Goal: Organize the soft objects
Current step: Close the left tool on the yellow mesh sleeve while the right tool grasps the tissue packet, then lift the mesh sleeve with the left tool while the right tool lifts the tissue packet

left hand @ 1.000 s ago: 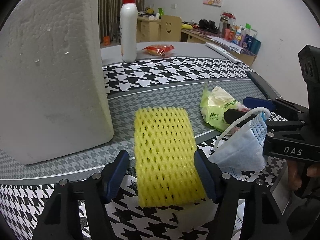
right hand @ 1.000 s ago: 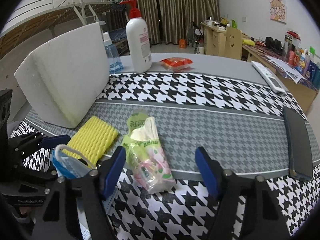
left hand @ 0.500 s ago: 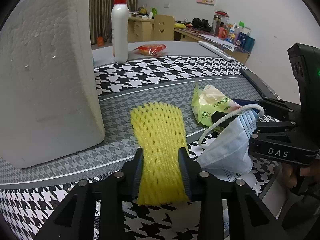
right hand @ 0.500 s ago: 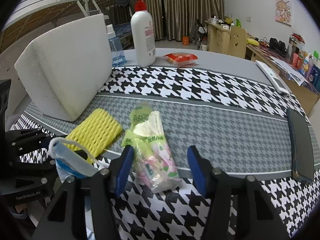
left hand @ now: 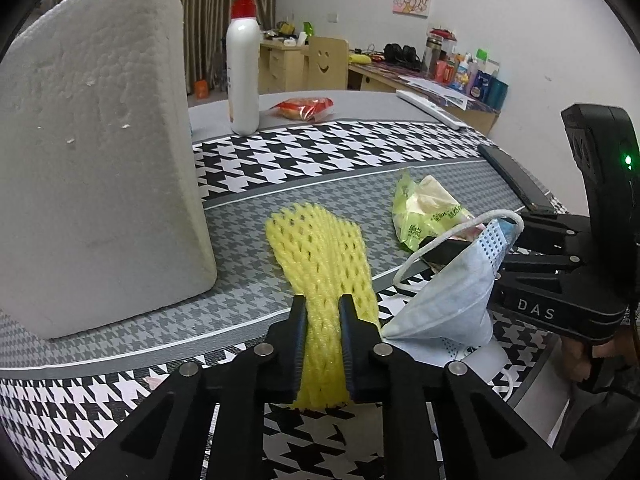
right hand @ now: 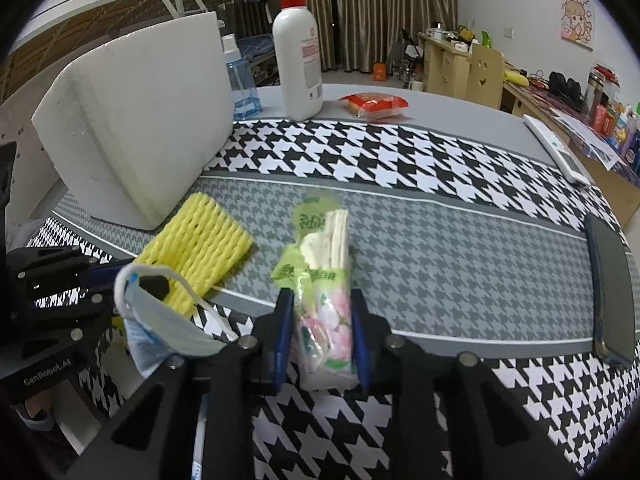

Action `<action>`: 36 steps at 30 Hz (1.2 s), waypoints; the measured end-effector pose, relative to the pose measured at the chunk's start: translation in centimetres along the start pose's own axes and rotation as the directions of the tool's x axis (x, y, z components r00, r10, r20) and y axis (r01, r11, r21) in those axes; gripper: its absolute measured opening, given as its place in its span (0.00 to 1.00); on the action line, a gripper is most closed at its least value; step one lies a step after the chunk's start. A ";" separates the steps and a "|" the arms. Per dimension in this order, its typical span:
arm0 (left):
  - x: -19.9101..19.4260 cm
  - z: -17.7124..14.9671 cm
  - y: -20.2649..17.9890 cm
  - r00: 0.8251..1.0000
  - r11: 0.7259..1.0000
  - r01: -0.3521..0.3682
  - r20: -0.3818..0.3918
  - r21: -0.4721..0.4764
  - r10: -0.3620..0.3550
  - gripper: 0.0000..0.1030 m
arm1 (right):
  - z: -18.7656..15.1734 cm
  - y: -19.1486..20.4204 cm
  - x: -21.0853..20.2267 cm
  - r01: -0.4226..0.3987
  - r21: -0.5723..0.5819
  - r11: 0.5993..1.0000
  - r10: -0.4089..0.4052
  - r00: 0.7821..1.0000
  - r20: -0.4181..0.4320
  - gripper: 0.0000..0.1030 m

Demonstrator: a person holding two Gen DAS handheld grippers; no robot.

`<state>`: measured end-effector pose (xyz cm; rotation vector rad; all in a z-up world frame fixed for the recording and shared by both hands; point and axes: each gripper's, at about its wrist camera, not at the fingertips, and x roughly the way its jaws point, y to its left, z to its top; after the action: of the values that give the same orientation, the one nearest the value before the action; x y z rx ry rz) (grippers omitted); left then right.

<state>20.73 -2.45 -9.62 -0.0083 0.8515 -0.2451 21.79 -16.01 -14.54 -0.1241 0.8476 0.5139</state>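
My left gripper (left hand: 323,320) is shut on the near end of a yellow foam net sleeve (left hand: 320,256), pinching it narrow; the sleeve also shows in the right wrist view (right hand: 196,248). My right gripper (right hand: 320,316) is shut on a green and pink tissue pack (right hand: 324,280), which also shows in the left wrist view (left hand: 428,212). A blue face mask (left hand: 448,300) hangs draped over one finger of the right gripper; it shows at the left of the right wrist view (right hand: 160,328). All lie on the houndstooth tablecloth (right hand: 440,264).
A big white styrofoam block (left hand: 96,160) stands left of the sleeve. Behind are a white pump bottle (left hand: 242,76), a blue spray bottle (right hand: 240,80) and a red snack packet (left hand: 304,108). A black phone (right hand: 610,288) and a white remote (right hand: 556,152) lie at the right.
Both grippers have closed: the left one squeezed the yellow sleeve's near end, the right one closed on the tissue pack. The mask stayed hanging on the right gripper's finger.
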 end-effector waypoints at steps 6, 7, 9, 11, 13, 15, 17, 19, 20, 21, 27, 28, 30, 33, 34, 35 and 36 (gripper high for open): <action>-0.4 -0.1 0.1 1.000 1.000 0.003 0.010 0.002 -0.003 0.11 | 0.1 0.0 -1.3 0.000 0.001 1.000 0.000 0.999 0.034 0.29; -0.5 -0.1 0.0 1.000 1.000 0.005 0.013 0.005 -0.005 0.11 | 0.1 0.0 -1.4 0.004 0.005 1.000 -0.004 0.999 0.038 0.29; -0.7 -0.1 0.0 1.000 1.000 0.006 0.019 0.007 -0.006 0.10 | 0.2 -0.2 -1.9 0.012 0.014 1.000 -0.013 0.999 0.048 0.29; -1.0 -0.1 0.0 1.000 1.000 0.006 0.029 0.008 -0.006 0.10 | 0.3 -0.4 -2.3 0.021 0.019 1.000 -0.022 0.998 0.060 0.29; -1.2 0.0 0.0 0.999 1.000 0.001 0.038 0.006 -0.001 0.10 | 0.3 -0.4 -2.9 0.027 0.019 0.999 -0.029 0.997 0.073 0.29; -1.6 0.0 0.1 0.999 1.000 -0.003 0.049 0.006 0.003 0.10 | 0.4 -0.2 -3.2 0.029 0.016 0.999 -0.030 0.996 0.082 0.29; -1.9 0.0 0.0 0.998 1.000 -0.004 0.058 0.006 0.004 0.10 | 0.4 0.0 -3.5 0.031 0.011 0.999 -0.032 0.996 0.089 0.29; -2.2 0.0 0.1 0.998 1.000 -0.009 0.069 0.005 0.009 0.10 | 0.5 0.2 -3.9 0.030 0.009 0.999 -0.031 0.995 0.098 0.29; -2.4 0.1 0.1 0.997 1.000 -0.011 0.073 0.005 0.011 0.10 | 0.5 0.2 -4.0 0.031 0.010 0.999 -0.032 0.994 0.102 0.29; -2.7 0.0 0.1 0.997 1.000 -0.013 0.078 0.004 0.013 0.10 | 0.6 0.3 -4.2 0.033 0.009 0.999 -0.033 0.994 0.107 0.29; -4.0 0.1 0.0 0.994 1.000 -0.015 0.109 0.006 0.014 0.10 | 0.6 0.6 -5.6 0.048 0.020 0.999 -0.051 0.988 0.144 0.29; -4.1 0.1 0.0 0.994 1.000 -0.018 0.112 0.006 0.017 0.11 | 0.6 0.6 -5.8 0.048 0.018 0.999 -0.050 0.988 0.149 0.29; -4.4 0.2 0.0 0.993 1.000 -0.023 0.120 0.004 0.022 0.10 | 0.6 0.9 -6.2 0.049 0.013 0.999 -0.051 0.986 0.158 0.29; -4.8 0.2 0.0 0.991 1.000 -0.028 0.131 0.004 0.027 0.11 | 0.5 1.2 -6.4 0.048 0.008 0.999 -0.048 0.986 0.163 0.29; -4.9 0.2 0.0 0.991 1.000 -0.030 0.134 0.005 0.029 0.11 | 0.5 1.3 -6.5 0.042 0.008 0.999 -0.043 0.985 0.165 0.29; -5.1 0.1 0.0 0.990 0.999 -0.033 0.136 0.006 0.032 0.11 | 0.6 1.4 -6.5 0.040 0.003 0.999 -0.040 0.985 0.167 0.29; -5.2 0.1 0.0 0.990 0.999 -0.037 0.139 0.007 0.035 0.11 | 0.5 1.6 -6.6 0.041 -0.002 0.999 -0.040 0.985 0.170 0.29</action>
<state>17.54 -1.36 -5.68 -0.0008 0.7110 -0.2121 17.75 -17.00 -9.09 -0.1009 0.6758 0.4820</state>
